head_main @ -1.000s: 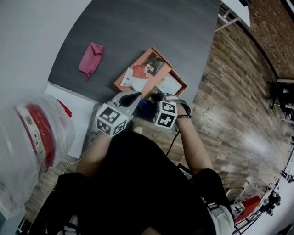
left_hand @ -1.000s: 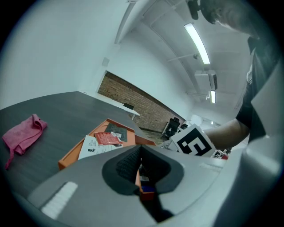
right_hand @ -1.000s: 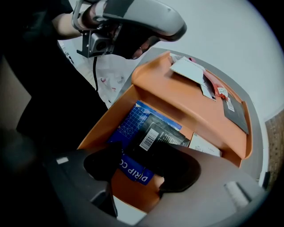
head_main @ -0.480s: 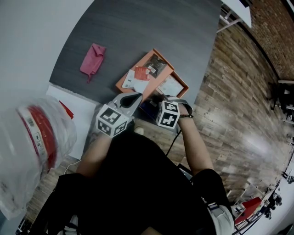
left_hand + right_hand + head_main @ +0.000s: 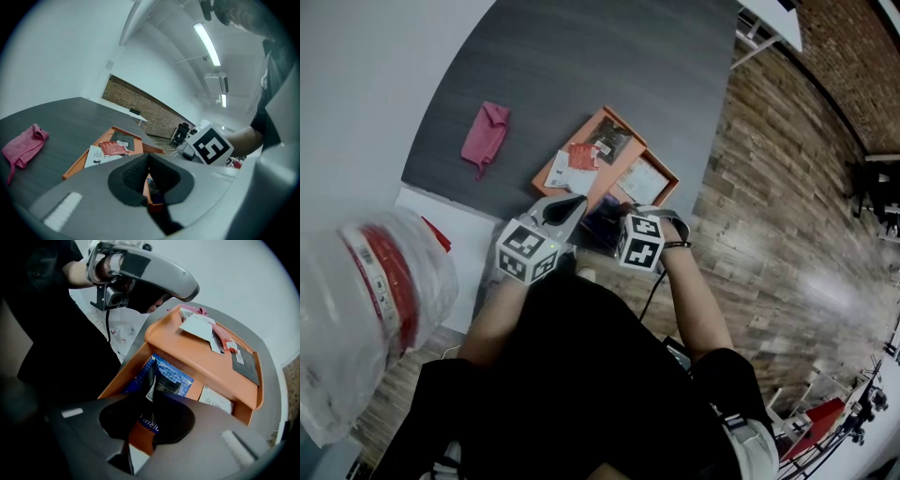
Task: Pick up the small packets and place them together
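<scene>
1. On the dark bench [image 5: 609, 66], towards its near right edge: an orange box [image 5: 119, 373], with an orange lid [image 5: 187, 350] against its far side.
2. On the lid, close together: a white packet [image 5: 199, 326], a red packet [image 5: 229, 345] and a black packet [image 5: 246, 362].
3. Inside the box: a blue packet [image 5: 176, 373] flat on the bottom, one more white packet at the right, and a dark packet [image 5: 161, 380] standing on its edge over the blue one.
4. Closing now with the right tongs [image 5: 152, 397] on this dark packet. Lower part of it between the pads, apparently touched from both sides.
5. Left tongs [image 5: 149, 161]: tips together, hanging at the near left of the box. Nothing clearly gripped, only a strip of orange wall visible in the slot behind the tips.
6. Judged as very light, thin and bendable, with a smooth, rather slippery skin. Likely to fold or slide out if pinched only at a corner.
7. Better to take hold on a flat sealed edge, with the full pad and gentle pressure. No force needed, since the contents may be crushed.
8. Probably the picking step, with the lid group as a sensible place for putting it down.
9. Far left on the bench, well apart: a pink cloth [image 5: 485, 136], of no use for this work.
</scene>
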`<control>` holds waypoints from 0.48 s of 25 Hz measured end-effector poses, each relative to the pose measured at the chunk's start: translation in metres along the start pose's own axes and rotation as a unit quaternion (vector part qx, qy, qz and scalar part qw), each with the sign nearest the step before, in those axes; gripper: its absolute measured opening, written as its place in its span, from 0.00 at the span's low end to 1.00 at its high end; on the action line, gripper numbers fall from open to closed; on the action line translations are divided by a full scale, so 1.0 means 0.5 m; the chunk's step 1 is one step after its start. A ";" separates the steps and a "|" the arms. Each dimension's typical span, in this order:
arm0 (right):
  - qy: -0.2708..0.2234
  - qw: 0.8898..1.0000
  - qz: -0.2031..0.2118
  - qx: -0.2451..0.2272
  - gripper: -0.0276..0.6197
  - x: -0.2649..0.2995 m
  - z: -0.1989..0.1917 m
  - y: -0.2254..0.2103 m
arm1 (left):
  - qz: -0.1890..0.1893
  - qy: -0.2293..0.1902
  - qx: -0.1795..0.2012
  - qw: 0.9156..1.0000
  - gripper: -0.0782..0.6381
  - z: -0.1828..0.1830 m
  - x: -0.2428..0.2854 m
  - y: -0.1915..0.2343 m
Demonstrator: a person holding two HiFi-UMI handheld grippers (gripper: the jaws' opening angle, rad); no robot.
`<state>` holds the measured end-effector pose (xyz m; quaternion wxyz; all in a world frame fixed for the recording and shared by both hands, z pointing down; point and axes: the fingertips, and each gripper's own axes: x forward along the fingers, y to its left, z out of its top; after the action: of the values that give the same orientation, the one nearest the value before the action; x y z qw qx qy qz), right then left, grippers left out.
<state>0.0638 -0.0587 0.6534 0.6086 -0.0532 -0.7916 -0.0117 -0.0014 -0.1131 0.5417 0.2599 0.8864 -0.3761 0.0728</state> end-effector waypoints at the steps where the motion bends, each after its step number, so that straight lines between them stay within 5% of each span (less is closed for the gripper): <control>1: -0.003 1.000 -0.002 0.000 0.15 -0.004 0.002 0.002 | 0.000 0.000 0.001 1.000 0.11 0.001 0.000 0.000; 12: -0.028 0.998 -0.056 0.009 0.15 -0.069 0.006 -0.007 | -0.002 0.000 0.013 1.000 0.11 0.013 0.005 -0.012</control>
<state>0.0695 -0.0644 0.6198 0.5851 -0.0041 -0.8101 -0.0373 0.0041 -0.1148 0.5345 0.2486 0.8903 -0.3737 0.0768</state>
